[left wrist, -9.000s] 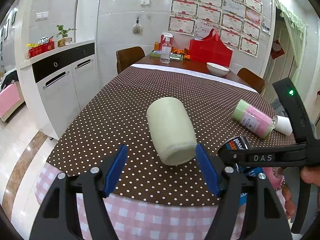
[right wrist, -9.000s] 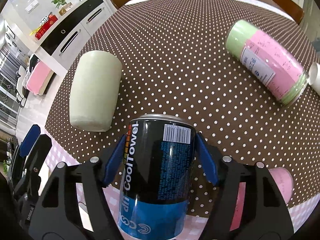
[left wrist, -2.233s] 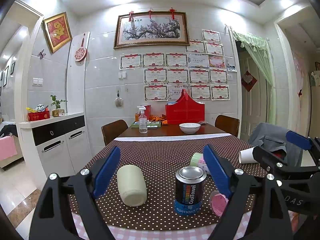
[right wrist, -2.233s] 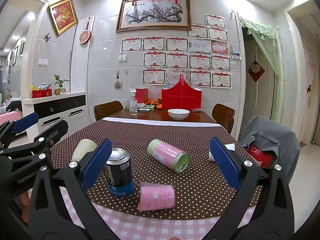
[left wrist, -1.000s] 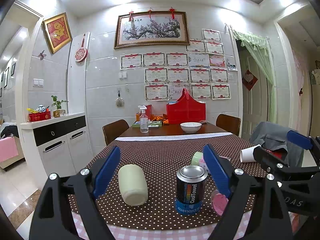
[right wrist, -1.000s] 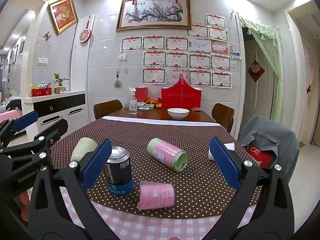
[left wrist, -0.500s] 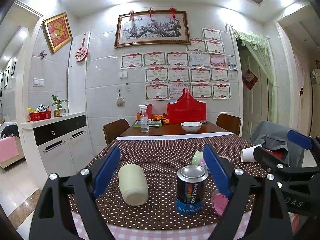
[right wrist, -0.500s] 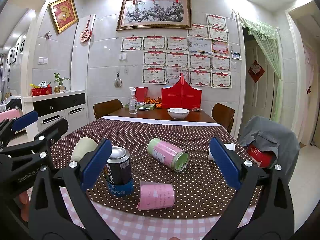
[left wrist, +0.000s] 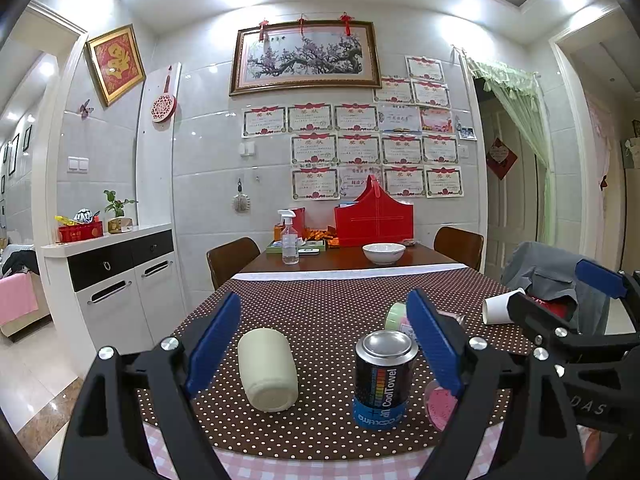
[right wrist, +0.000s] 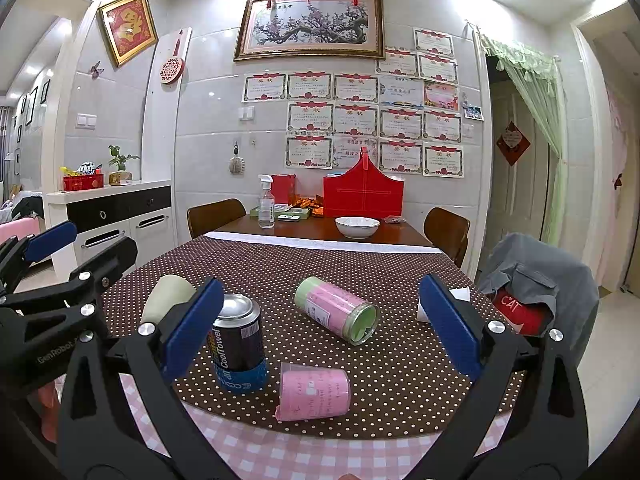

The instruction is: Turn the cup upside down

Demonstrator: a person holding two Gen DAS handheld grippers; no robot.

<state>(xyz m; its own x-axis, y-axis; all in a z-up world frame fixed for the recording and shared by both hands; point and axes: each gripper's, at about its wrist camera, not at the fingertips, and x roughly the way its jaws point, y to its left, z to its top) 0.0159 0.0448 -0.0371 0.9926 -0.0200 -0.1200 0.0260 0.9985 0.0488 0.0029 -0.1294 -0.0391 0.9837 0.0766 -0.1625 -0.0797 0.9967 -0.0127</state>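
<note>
A dark blue CoolTowel can (left wrist: 383,380) stands upside down near the front edge of the dotted tablecloth; it also shows in the right wrist view (right wrist: 239,350). A pale cream cup (left wrist: 268,369) lies on its side to its left, partly hidden in the right wrist view (right wrist: 166,296). My left gripper (left wrist: 324,356) is open and empty, held back from the table with both objects between its fingers' lines. My right gripper (right wrist: 320,328) is open and empty, also back from the table.
A pink cup (right wrist: 314,392) lies on its side at the front edge. A pink-and-green canister (right wrist: 338,310) lies mid-table, a white paper cup (left wrist: 500,310) at the right. A bowl (right wrist: 357,227), spray bottle (right wrist: 267,208) and red box (right wrist: 362,194) stand at the far end. Chairs surround the table.
Nine seconds ago my right gripper held the can near the table edge. The can now stands free, and both grippers are open and drawn back. Over the last second almost nothing moved.
</note>
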